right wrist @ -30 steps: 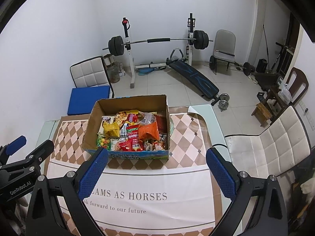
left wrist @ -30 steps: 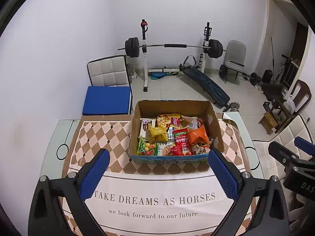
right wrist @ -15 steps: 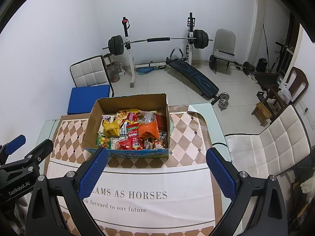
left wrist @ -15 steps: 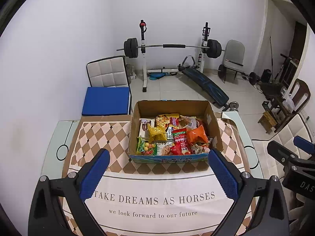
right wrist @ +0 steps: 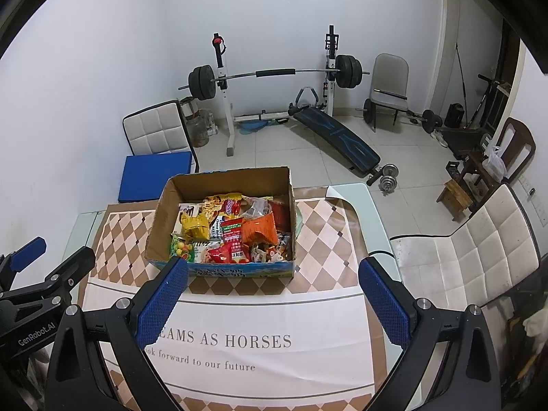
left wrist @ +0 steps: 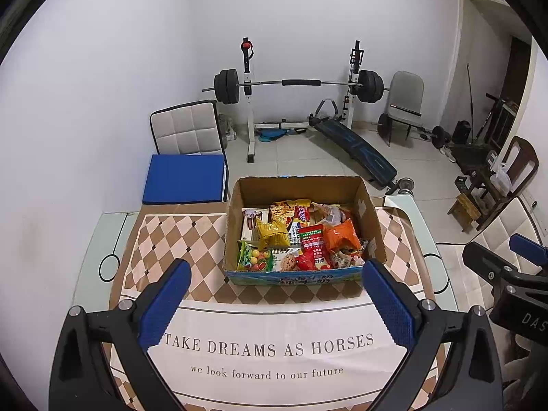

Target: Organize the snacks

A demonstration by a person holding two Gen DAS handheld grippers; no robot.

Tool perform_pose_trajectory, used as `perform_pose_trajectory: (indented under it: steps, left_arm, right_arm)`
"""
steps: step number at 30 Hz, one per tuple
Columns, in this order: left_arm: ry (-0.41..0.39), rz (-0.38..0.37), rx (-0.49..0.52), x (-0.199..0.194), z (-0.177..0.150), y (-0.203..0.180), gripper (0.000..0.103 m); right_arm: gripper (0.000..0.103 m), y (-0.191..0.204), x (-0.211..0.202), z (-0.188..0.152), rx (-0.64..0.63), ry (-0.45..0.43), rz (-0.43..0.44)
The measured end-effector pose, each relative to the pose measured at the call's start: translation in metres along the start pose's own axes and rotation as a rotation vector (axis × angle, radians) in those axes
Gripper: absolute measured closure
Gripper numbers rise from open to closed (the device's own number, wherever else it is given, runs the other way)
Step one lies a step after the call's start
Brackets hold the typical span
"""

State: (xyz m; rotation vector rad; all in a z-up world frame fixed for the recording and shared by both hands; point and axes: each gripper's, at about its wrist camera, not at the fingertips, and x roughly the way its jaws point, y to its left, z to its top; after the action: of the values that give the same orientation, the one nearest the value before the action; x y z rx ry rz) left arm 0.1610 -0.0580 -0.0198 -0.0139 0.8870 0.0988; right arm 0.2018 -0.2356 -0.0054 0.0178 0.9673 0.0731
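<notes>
Cardboard box (left wrist: 371, 219) of shiny snack bags (left wrist: 298, 239) on the worktop (left wrist: 102, 239)

Only the right view shows a white padded chair (right wrist: 479, 250) beside the box; left claw (left wrist: 275, 294) and right claw (right wrist: 274, 291) both gape wide, empty.

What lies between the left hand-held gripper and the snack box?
Only bare tablecloth lies between the left hand-held gripper and the snack box: its checkered border and white printed panel, seen in the left wrist view.

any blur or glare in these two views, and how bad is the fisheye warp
Left wrist view: sharp, even light, no glare; the tablecloth lettering reads clearly, black corners and bowed walls. Right wrist view: equally sharp; the cardboard box bends slightly, and the door frame curves at the right edge.
</notes>
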Motion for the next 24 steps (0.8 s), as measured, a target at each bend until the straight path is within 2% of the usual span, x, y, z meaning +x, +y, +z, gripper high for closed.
perform_pose_trajectory:
  steps: [24]
  left_arm:
    - [-0.003,-0.005,0.008,-0.0061,0.0009,-0.0028,0.000]
  right_arm:
    - [0.001,0.0037,-0.0048,0.0018,0.002,0.000,0.004]
